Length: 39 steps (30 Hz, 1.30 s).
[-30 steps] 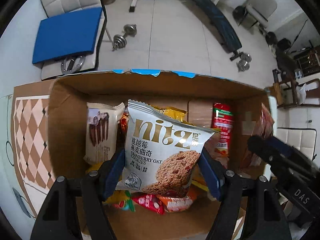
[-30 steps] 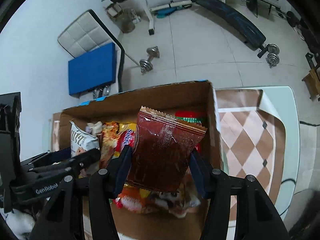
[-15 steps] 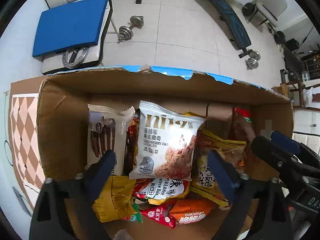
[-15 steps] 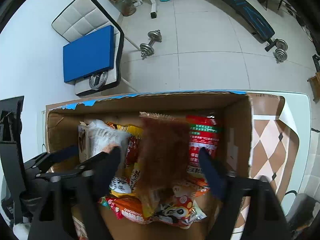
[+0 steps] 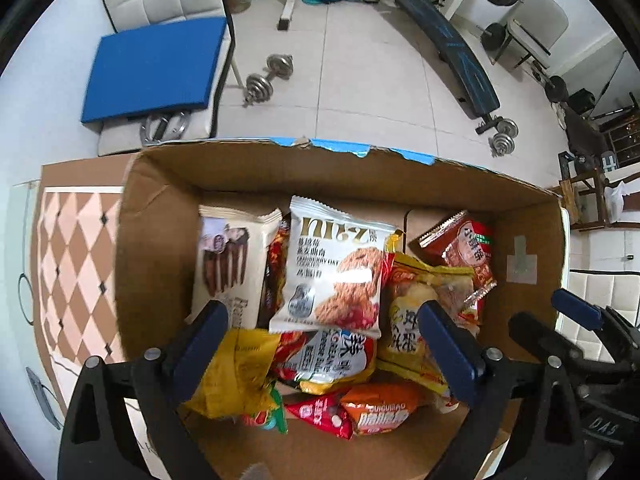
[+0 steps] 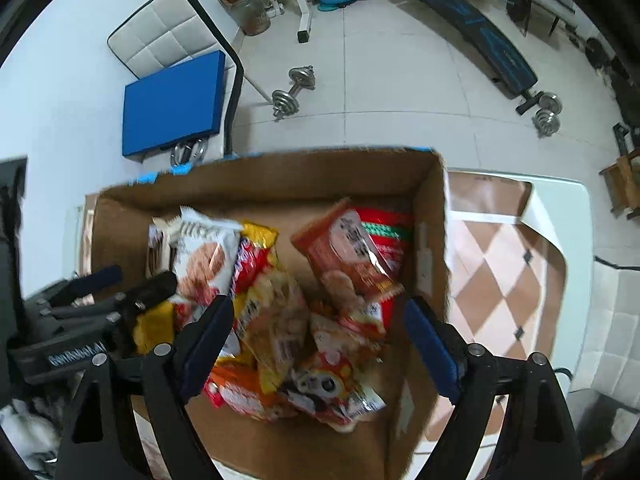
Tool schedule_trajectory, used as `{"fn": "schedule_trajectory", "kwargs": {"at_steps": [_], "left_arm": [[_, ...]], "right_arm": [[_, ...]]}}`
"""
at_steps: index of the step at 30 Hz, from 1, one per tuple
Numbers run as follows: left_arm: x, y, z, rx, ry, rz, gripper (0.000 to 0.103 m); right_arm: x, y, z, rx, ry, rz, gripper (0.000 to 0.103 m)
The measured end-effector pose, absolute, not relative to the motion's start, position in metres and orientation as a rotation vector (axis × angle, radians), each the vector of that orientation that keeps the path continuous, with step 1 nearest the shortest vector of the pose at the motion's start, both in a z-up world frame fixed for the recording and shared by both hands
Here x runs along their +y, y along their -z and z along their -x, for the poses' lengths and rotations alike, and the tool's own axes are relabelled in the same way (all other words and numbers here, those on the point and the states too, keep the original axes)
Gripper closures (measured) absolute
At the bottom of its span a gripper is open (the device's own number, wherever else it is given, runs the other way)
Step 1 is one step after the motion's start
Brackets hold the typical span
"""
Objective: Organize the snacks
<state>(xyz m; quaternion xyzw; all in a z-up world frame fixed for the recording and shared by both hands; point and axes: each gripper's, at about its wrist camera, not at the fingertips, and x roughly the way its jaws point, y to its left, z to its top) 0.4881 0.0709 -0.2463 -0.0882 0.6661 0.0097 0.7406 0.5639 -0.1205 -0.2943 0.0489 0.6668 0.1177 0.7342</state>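
An open cardboard box (image 5: 160, 240) holds a pile of snack packets. The white cranberry oat cookie packet (image 5: 332, 268) lies on top of the pile, left of centre. A red-brown packet (image 5: 464, 248) lies at the back right; it also shows in the right wrist view (image 6: 352, 248). My left gripper (image 5: 320, 344) is open and empty above the box's near side. My right gripper (image 6: 316, 340) is open and empty above the pile in the box (image 6: 432, 216). The cookie packet also shows in the right wrist view (image 6: 204, 256).
The box stands on a table with a brown and pink diamond pattern (image 5: 72, 264), which also shows in the right wrist view (image 6: 500, 272). Beyond the table are a chair with a blue pad (image 5: 156, 64), dumbbells (image 5: 268, 76) and a weight bench (image 5: 452, 48) on the tiled floor.
Both grippers opened and pulled back. The cookie packet dropped from the left gripper and the red-brown packet from the right gripper; both now lie in the box.
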Motion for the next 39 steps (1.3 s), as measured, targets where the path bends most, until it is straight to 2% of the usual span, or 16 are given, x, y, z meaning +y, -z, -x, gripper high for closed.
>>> {"fn": "schedule_trajectory", "kwargs": {"at_steps": [5, 14, 26, 39], "left_arm": [[0.065, 0.227, -0.462, 1.394, -0.035, 0.141, 0.005], [0.062, 0.196, -0.405, 1.295, -0.033, 0.122, 0.002], [0.061, 0.123, -0.313, 1.095, -0.074, 0.117, 0.002], [0.042, 0.053, -0.206, 0.936, -0.055, 0.072, 0.002]], "right_arm": [[-0.121, 0.281, -0.532, 1.422, -0.23, -0.032, 0.009], [-0.132, 0.249, -0.472, 1.325, -0.177, -0.036, 0.007], [-0.143, 0.169, -0.375, 1.147, -0.151, -0.028, 0.006], [-0.169, 0.102, -0.253, 1.045, -0.146, -0.067, 0.006]]}}
